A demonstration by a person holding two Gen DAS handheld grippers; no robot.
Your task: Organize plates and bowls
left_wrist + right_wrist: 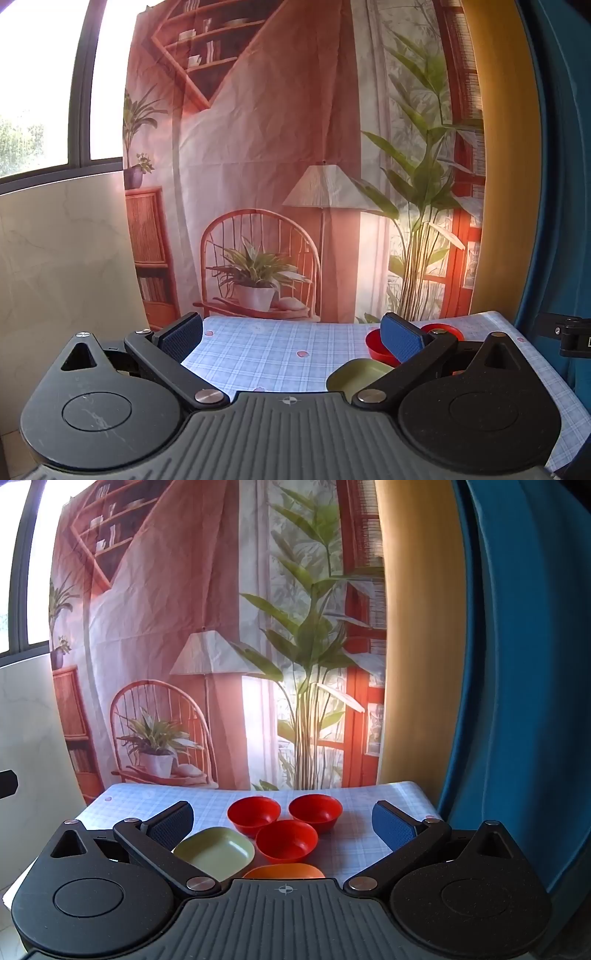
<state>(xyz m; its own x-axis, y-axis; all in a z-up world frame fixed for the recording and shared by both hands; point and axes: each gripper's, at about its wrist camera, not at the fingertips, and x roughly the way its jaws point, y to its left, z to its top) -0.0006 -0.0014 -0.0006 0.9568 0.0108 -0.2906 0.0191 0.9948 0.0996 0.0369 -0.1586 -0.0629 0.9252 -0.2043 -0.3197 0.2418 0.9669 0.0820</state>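
The backdrop [207,627], a printed cloth of a chair, lamp and plants, hangs behind the worktop [362,797], which wears a pale blue checked cloth. A blue curtain [517,664] hangs at the right.

The left tool [291,338] is spread wide, nothing between its pads, over the worktop's bare left part. The right tool [282,821] is spread wide too, holding nothing, with the dishes ahead of it.

The green plate [216,851], squarish with rounded corners, lies flat and upright, empty, just left of the bowls. An orange plate [284,870] shows only its far rim at the tool's body.

Three red bowls [286,840] stand upright in a close triangle, one near, two behind; all look empty.
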